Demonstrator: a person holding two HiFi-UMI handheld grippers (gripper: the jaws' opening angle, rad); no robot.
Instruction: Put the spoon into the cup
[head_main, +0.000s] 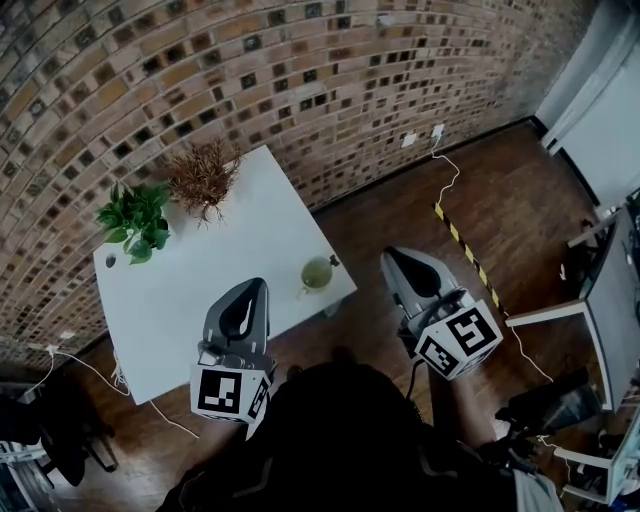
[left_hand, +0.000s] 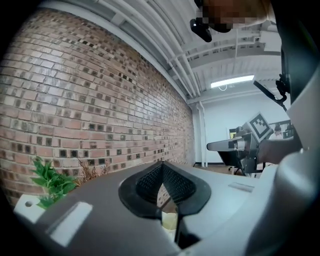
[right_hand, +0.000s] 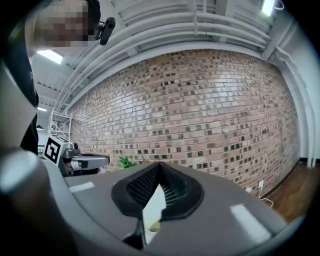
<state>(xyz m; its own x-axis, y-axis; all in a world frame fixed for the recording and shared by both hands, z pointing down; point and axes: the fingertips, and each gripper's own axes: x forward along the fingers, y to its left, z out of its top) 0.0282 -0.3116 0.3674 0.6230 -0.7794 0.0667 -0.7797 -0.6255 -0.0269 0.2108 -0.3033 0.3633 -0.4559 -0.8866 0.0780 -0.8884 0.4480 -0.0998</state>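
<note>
A pale green cup (head_main: 317, 274) stands near the right front corner of the white table (head_main: 200, 290). A small dark piece (head_main: 334, 261) sticks out at the cup's right rim; I cannot tell if it is the spoon. My left gripper (head_main: 257, 286) hovers over the table's front edge, left of the cup, shut and empty. My right gripper (head_main: 391, 255) hangs over the floor to the right of the cup, also shut with nothing in it. A sliver of the cup (left_hand: 170, 220) shows below the left gripper's (left_hand: 162, 164) closed pads. The cup (right_hand: 153, 227) also shows below the right gripper's (right_hand: 159, 164).
A green leafy plant (head_main: 135, 220) and a dried brown plant (head_main: 203, 178) stand at the table's back by the brick wall. Cables and yellow-black tape (head_main: 465, 250) lie on the wooden floor. A white desk (head_main: 610, 300) stands at the right.
</note>
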